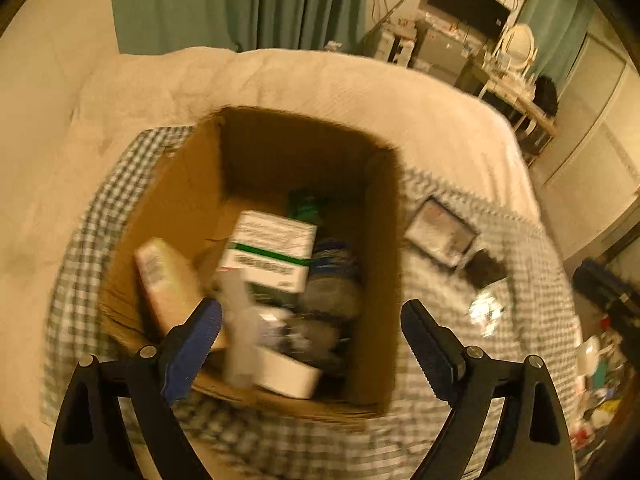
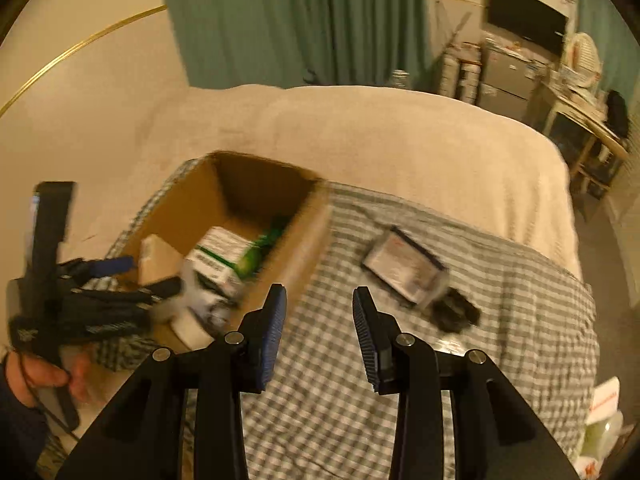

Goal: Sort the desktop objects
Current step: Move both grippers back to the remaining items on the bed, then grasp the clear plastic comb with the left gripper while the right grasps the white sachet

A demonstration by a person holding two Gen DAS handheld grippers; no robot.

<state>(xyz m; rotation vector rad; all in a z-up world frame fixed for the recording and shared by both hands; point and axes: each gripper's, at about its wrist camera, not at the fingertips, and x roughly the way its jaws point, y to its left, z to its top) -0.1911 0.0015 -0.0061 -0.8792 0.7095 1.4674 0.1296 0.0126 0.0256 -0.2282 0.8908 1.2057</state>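
Observation:
An open cardboard box (image 1: 180, 200) stands on a checked cloth (image 1: 460, 292) and holds several items: a white box with a green stripe (image 1: 272, 252), a beige carton (image 1: 168, 280), a white tub (image 1: 288, 376) and a blurred pale bottle (image 1: 240, 336). My left gripper (image 1: 310, 344) is open above the box's near side, nothing between its fingers. My right gripper (image 2: 319, 332) is open and empty above the cloth, right of the box (image 2: 192, 208). The left gripper (image 2: 116, 280) shows at the box in the right wrist view. A framed card (image 2: 404, 266) and a dark object (image 2: 456, 312) lie on the cloth.
The cloth lies on a bed with a cream blanket (image 1: 320, 80). Green curtains (image 2: 300, 20) hang behind. A desk, a monitor (image 1: 468, 4) and a mirror stand at the far right. A shiny wrapper (image 1: 486, 312) lies on the cloth. Clutter sits on the floor at right.

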